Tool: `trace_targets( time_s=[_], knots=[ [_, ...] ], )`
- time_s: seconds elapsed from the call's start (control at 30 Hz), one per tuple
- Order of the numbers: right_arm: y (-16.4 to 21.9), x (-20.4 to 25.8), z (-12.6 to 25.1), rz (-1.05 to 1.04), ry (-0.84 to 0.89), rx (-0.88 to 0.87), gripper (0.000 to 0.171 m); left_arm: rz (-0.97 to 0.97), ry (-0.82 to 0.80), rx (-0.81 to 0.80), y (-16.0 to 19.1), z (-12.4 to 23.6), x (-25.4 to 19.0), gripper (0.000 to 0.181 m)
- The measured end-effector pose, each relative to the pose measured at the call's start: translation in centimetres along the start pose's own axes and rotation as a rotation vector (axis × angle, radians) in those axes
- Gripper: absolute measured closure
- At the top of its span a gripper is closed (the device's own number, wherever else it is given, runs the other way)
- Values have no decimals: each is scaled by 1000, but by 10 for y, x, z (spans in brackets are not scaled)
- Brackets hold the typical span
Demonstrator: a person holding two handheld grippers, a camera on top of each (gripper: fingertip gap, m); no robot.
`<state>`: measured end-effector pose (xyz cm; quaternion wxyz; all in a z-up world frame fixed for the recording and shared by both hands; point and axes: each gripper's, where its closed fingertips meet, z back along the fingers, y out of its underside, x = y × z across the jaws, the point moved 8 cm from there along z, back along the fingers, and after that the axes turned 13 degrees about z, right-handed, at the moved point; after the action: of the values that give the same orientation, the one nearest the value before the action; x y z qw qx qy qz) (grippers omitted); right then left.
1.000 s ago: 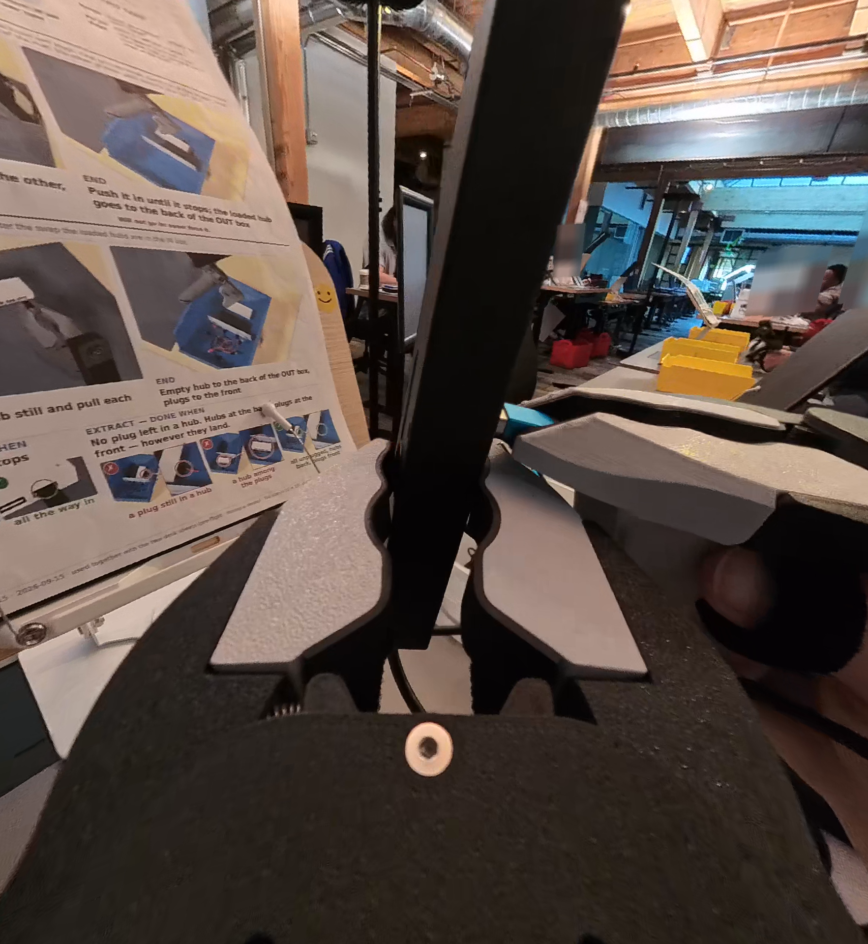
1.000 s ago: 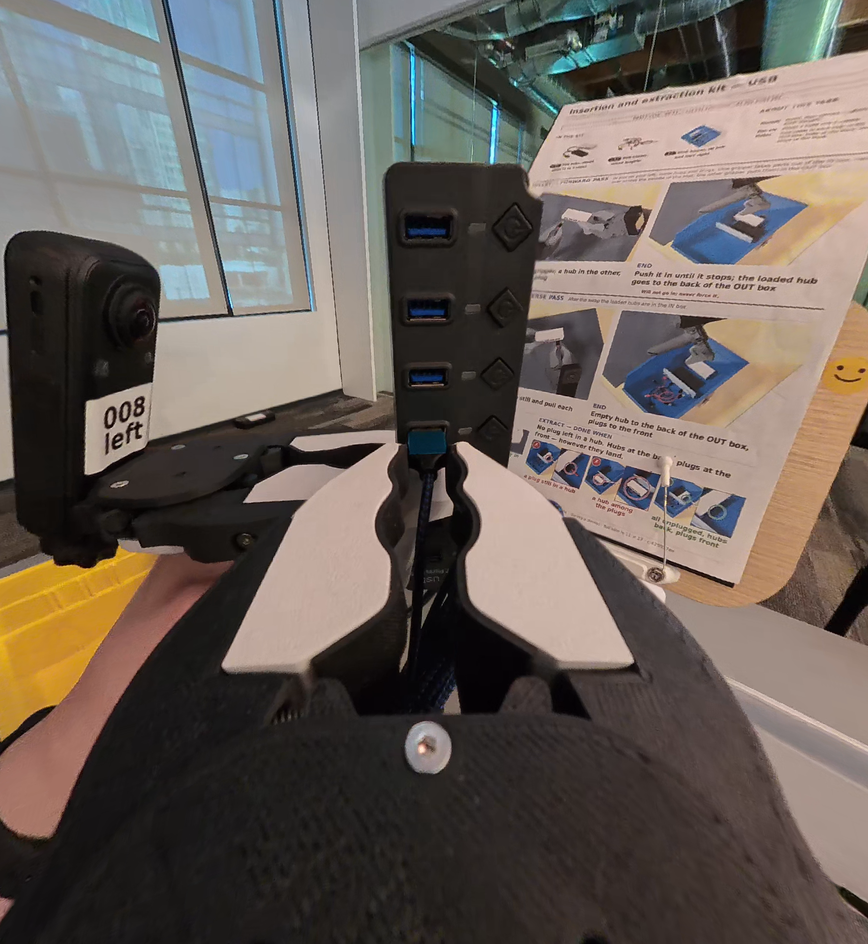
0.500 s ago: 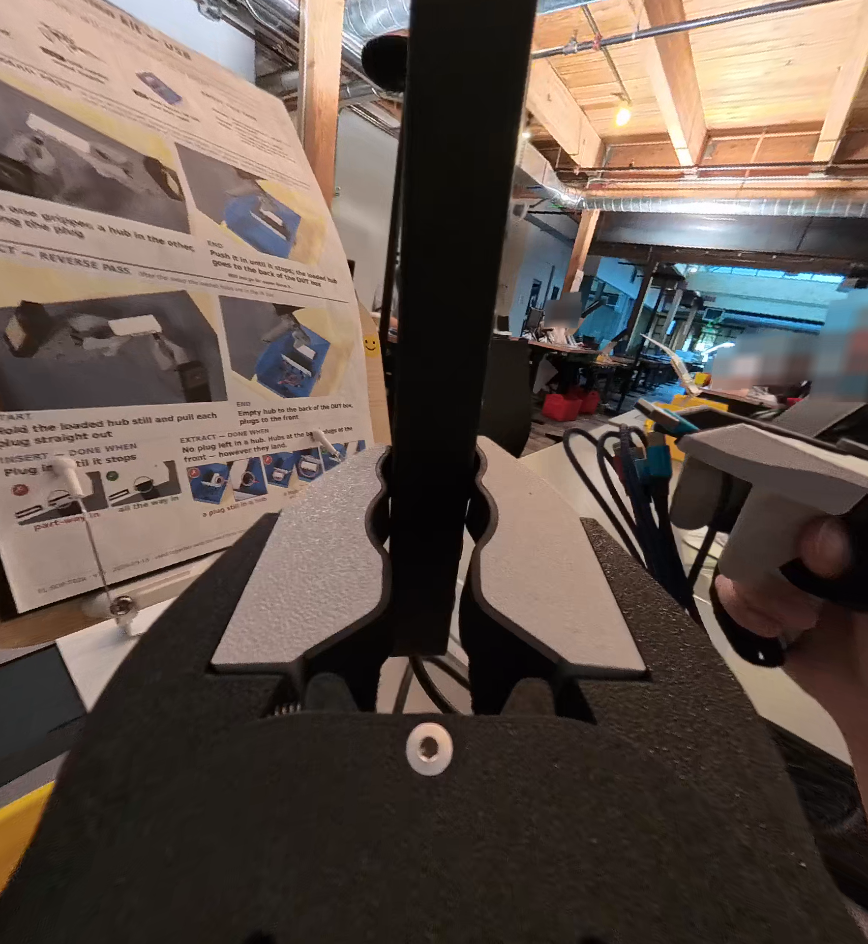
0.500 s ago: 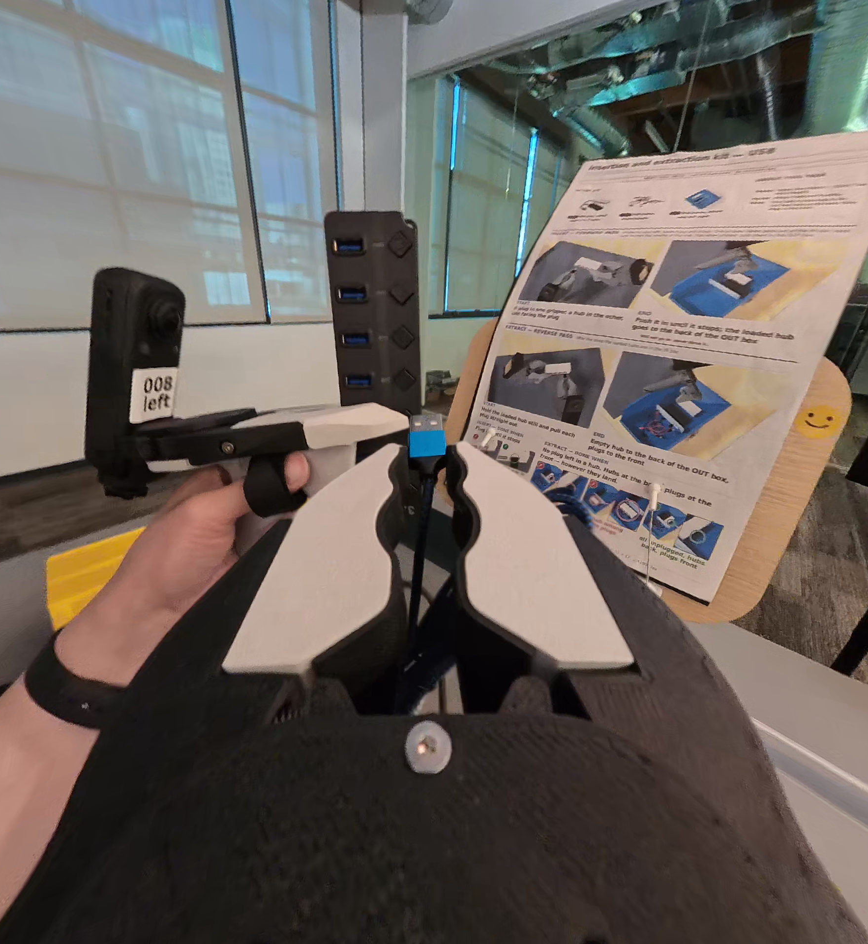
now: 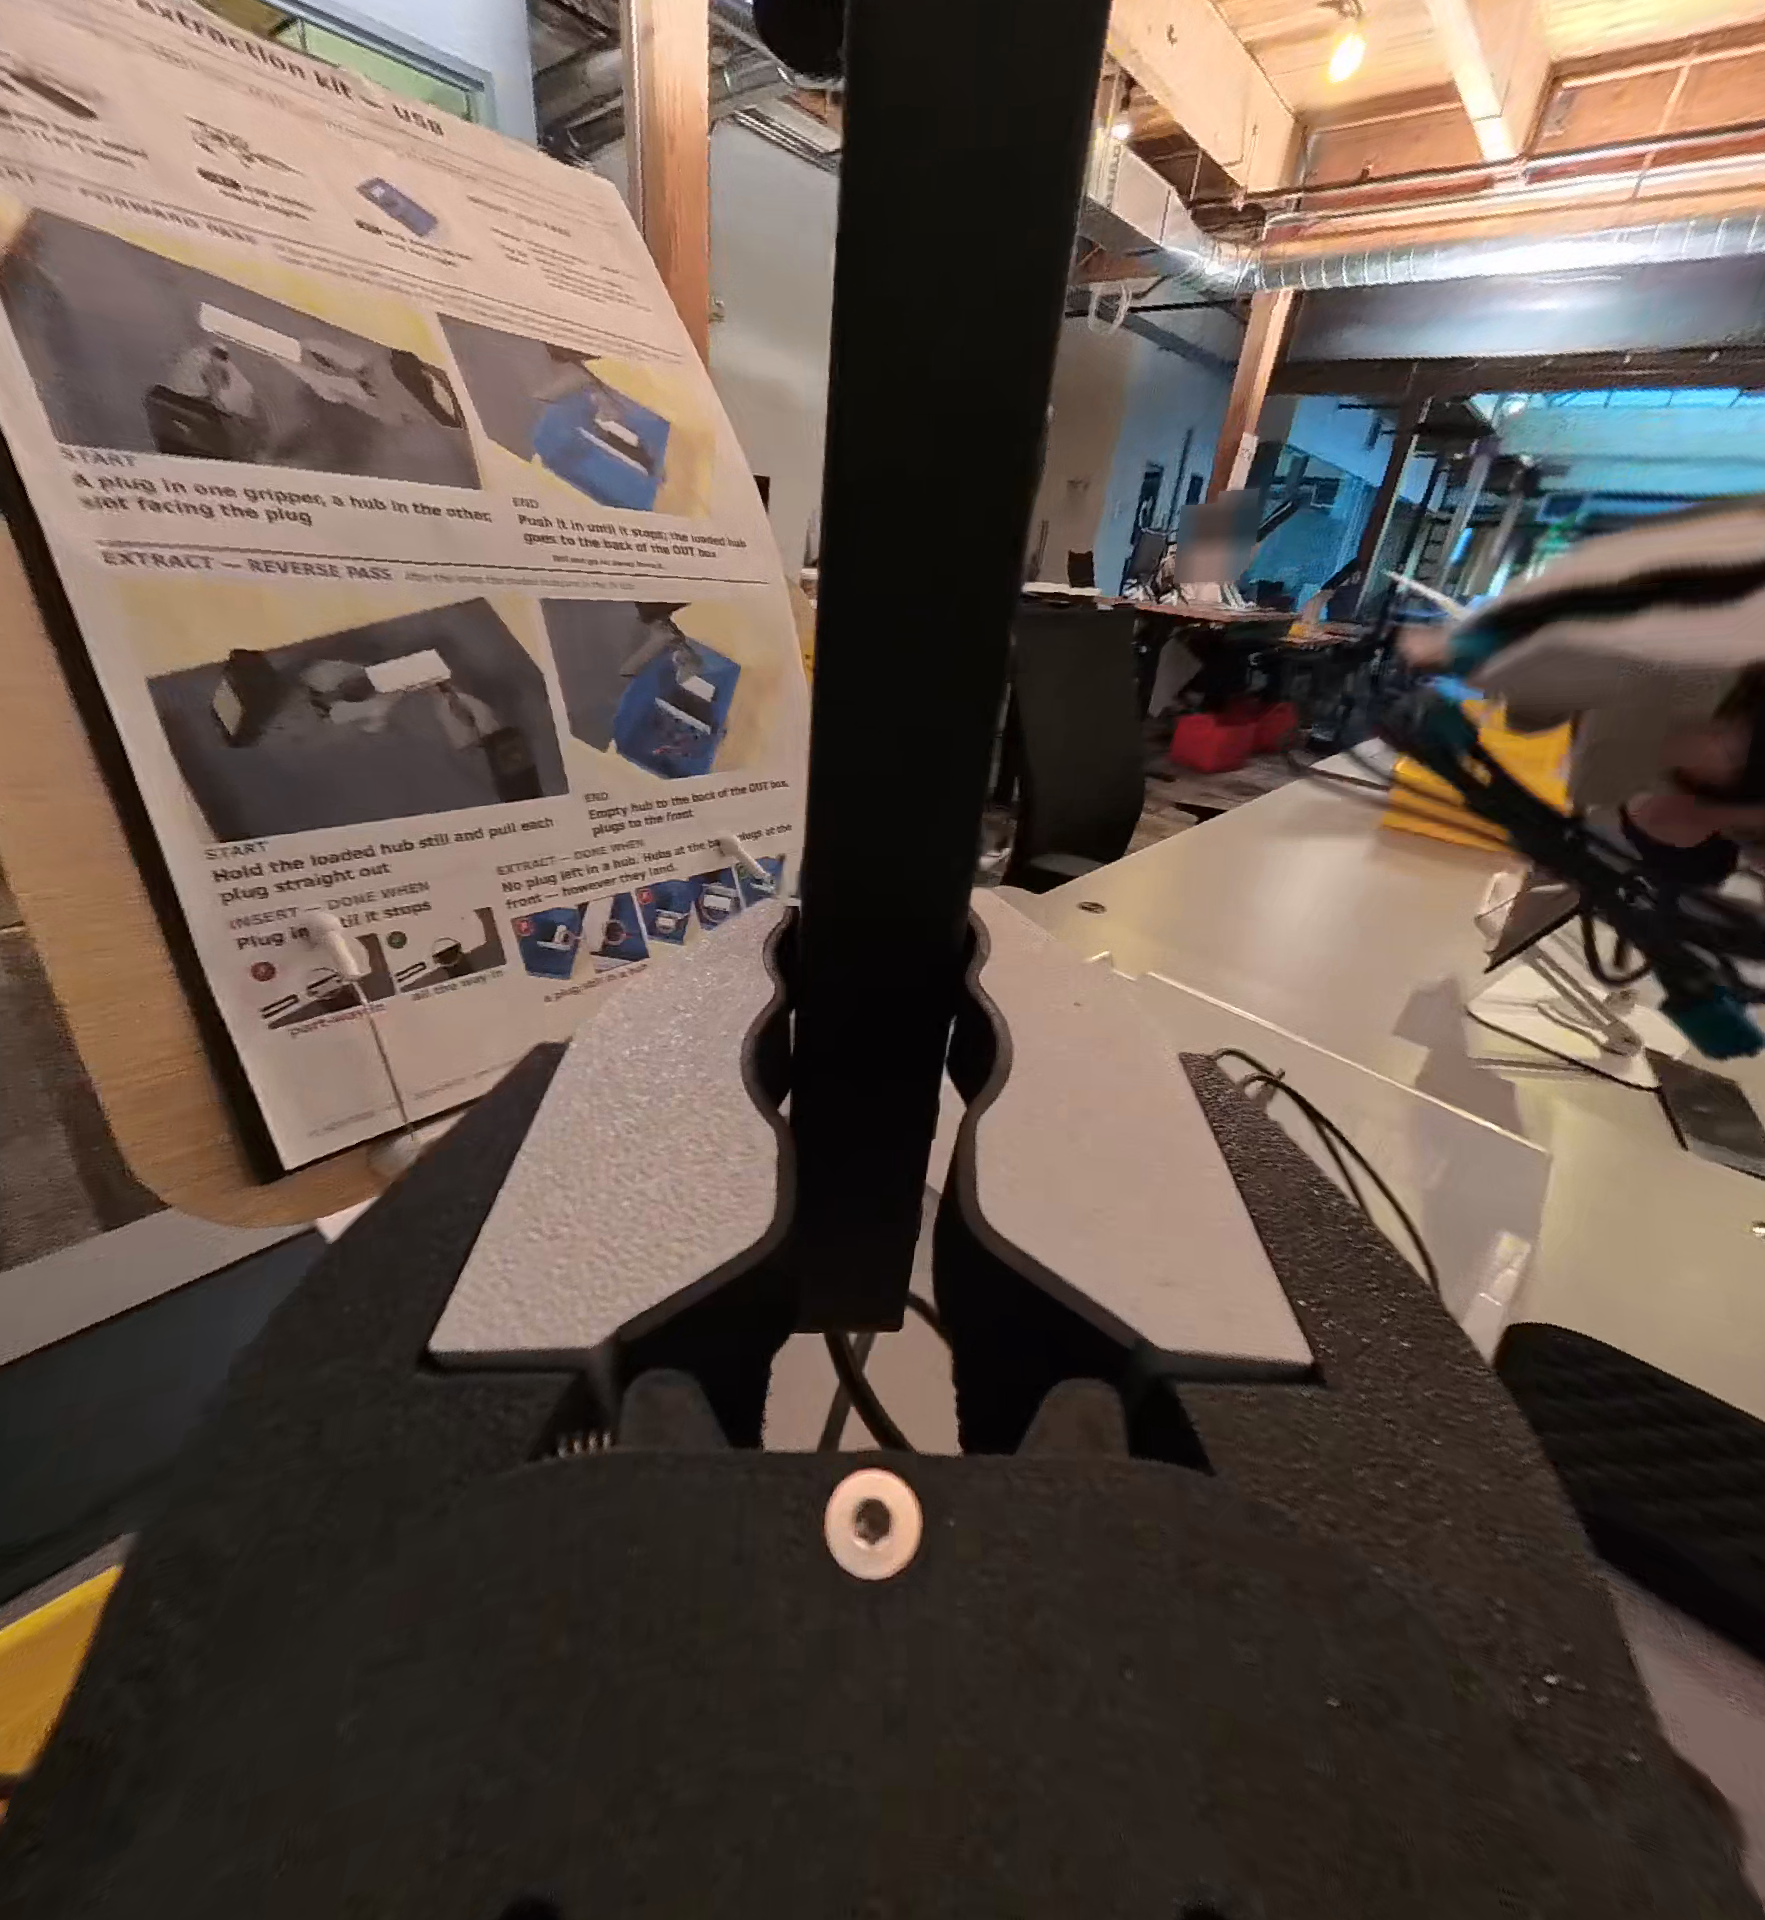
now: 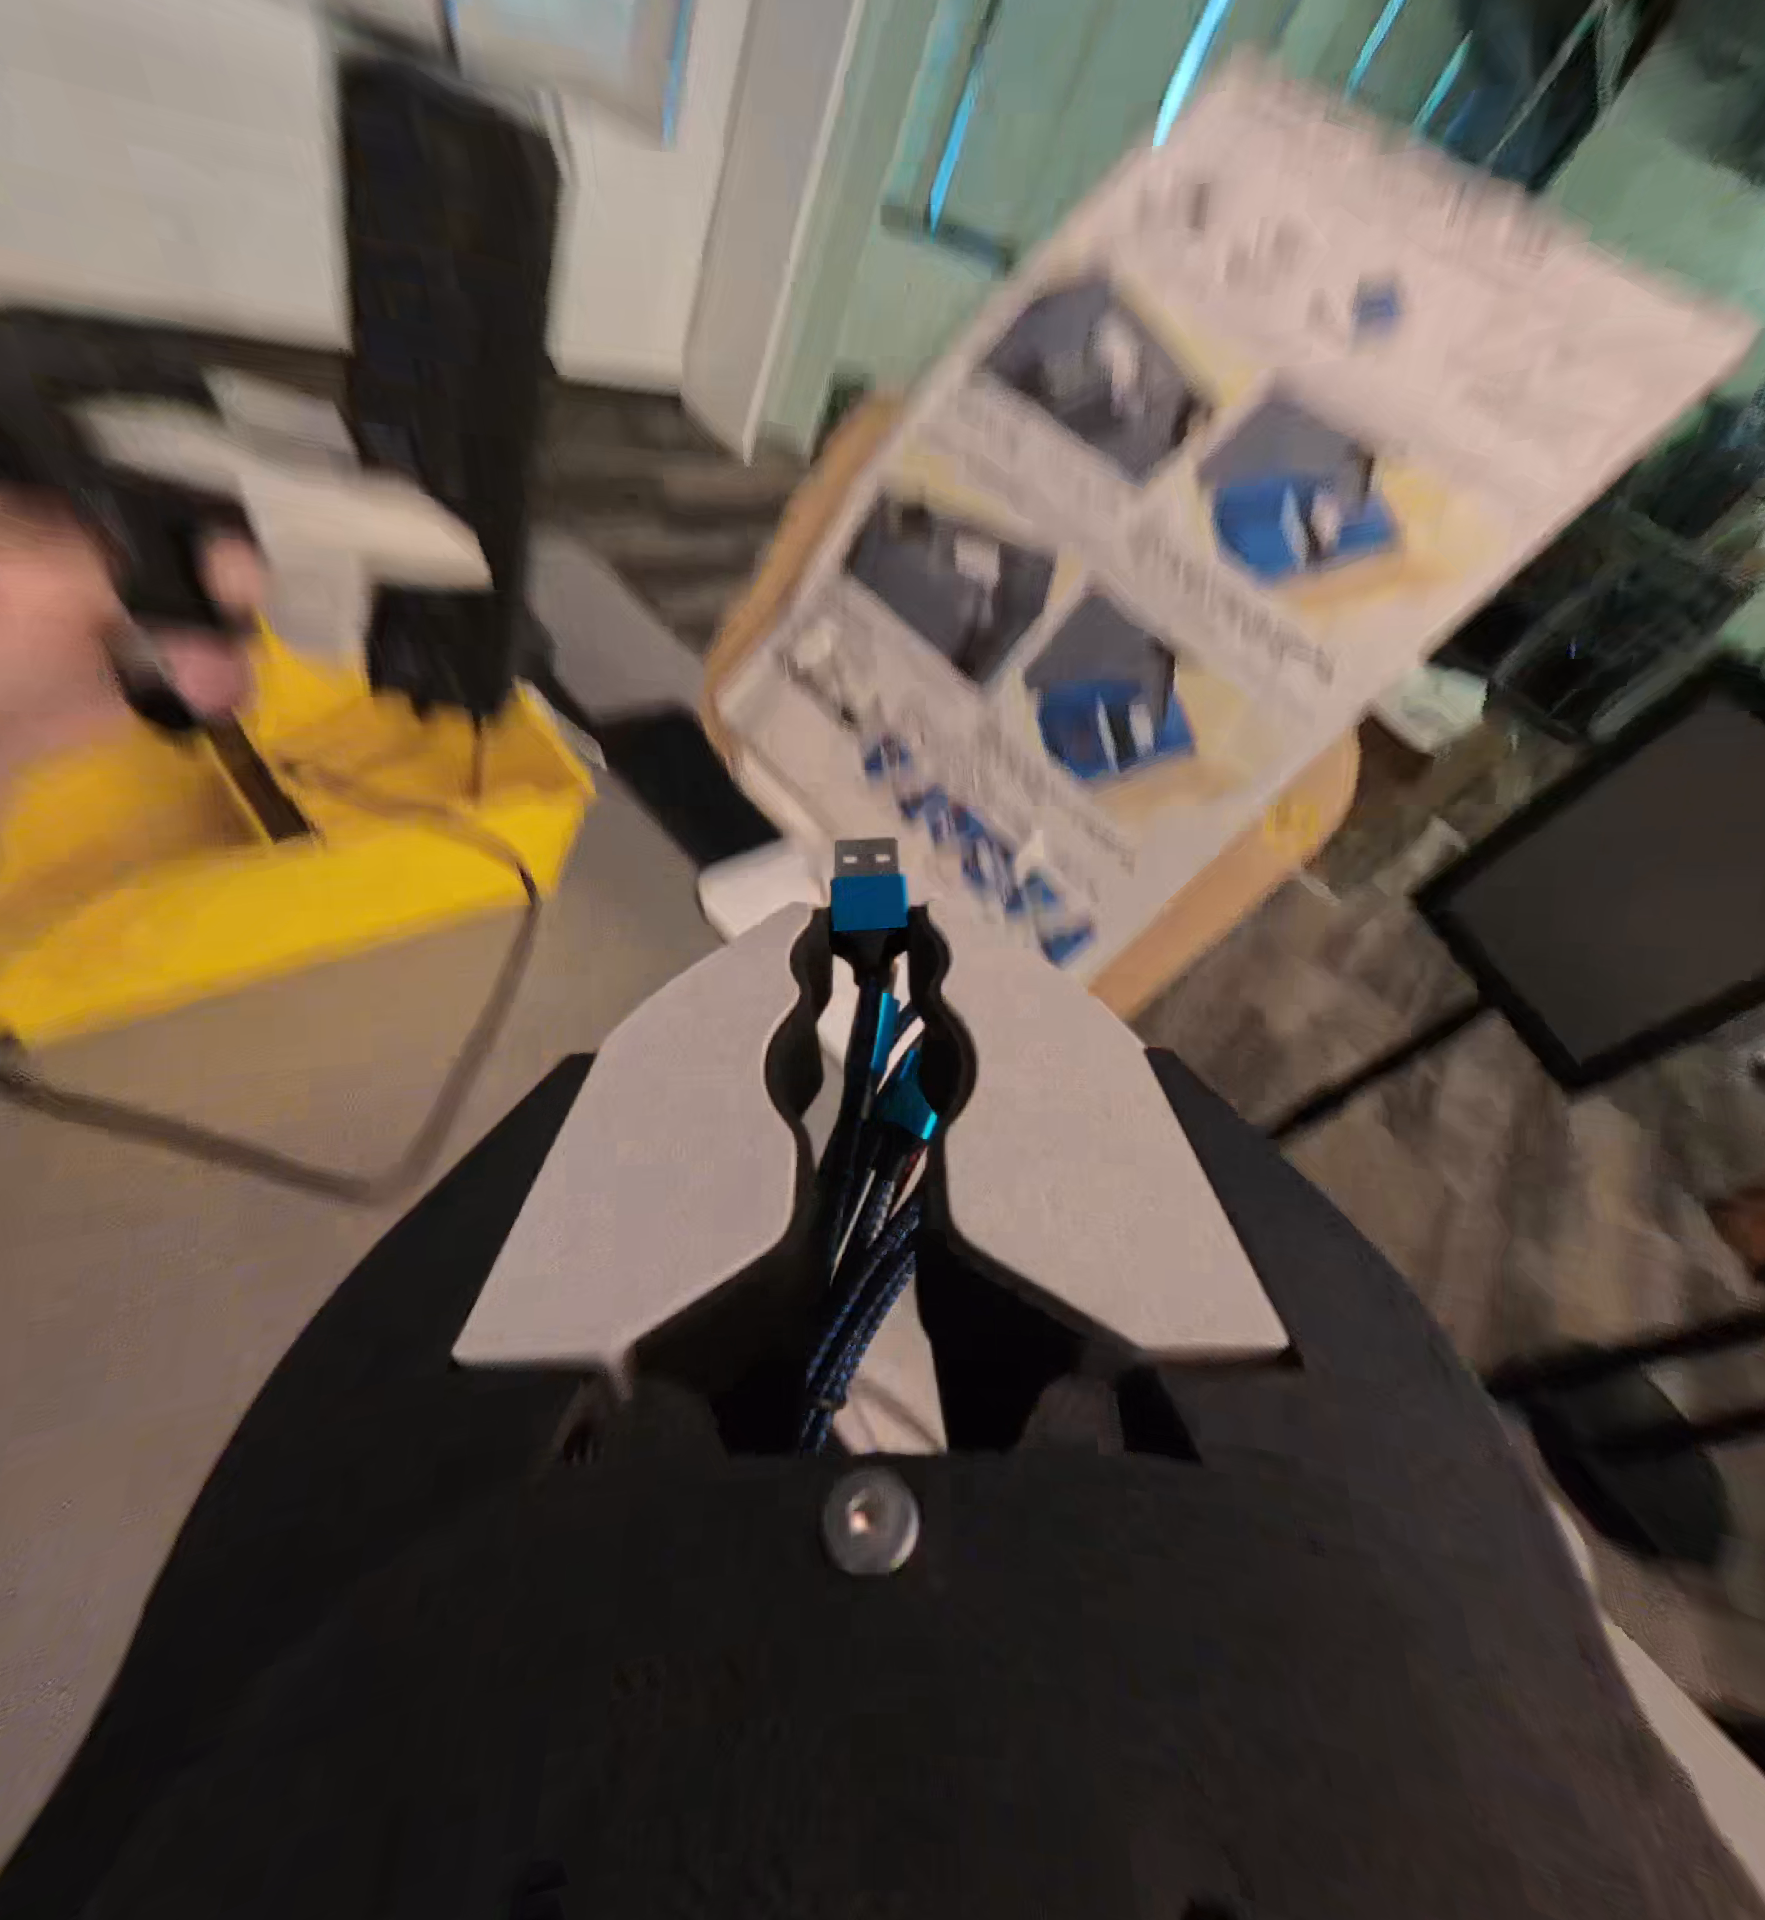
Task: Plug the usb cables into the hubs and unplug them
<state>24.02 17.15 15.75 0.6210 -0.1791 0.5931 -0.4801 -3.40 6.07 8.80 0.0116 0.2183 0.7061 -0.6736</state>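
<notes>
My left gripper is shut on a black USB hub that stands upright between its jaws, edge-on to the camera. The hub also shows blurred in the right wrist view, at the upper left above the yellow bin. My right gripper is shut on a blue USB plug with its metal tip free in the air. The rest of the blue braided cable bundles between the jaws. The right gripper shows blurred in the left wrist view at the far right, with cable ends hanging below it.
An instruction sheet on a wooden board stands at the back, also in the right wrist view. A yellow bin sits on the grey table. A thin black wire lies on the table. Yellow trays lie far right. There is about 20 centimetres between the tips of the two grippers.
The plug has come out of the hub's lowest port. My right gripper has pulled back and swung down to the right with the cable. The left gripper still holds the hub.
</notes>
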Motion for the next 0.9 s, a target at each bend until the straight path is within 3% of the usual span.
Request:
trace_targets(
  time_s=[0.2,0.33,0.43,0.5,0.63,0.73,0.8,0.9],
  knots=[
    [145,41,-3,172,-366,197,156,20,75,-26,-6,7,-5,156],
    [199,76,-12,246,-525,319,156,-8,70,-3,-5,4,-10,156],
    [201,86,-21,265,-553,295,155,-6,111,4,-4,1,-19,156],
    [192,81,-23,233,-507,264,145,-12,135,4,-5,1,-26,155],
    [143,77,-18,94,-407,27,124,-16,204,-7,-11,6,-42,155],
    [103,99,-14,-8,-352,-258,117,-52,197,-19,-15,12,-49,156],
    [91,116,-25,-106,-323,-385,116,-68,203,-29,-19,19,-55,155],
    [88,131,-65,-260,-321,-355,116,-64,242,-55,-25,32,-64,155]
  ],
)
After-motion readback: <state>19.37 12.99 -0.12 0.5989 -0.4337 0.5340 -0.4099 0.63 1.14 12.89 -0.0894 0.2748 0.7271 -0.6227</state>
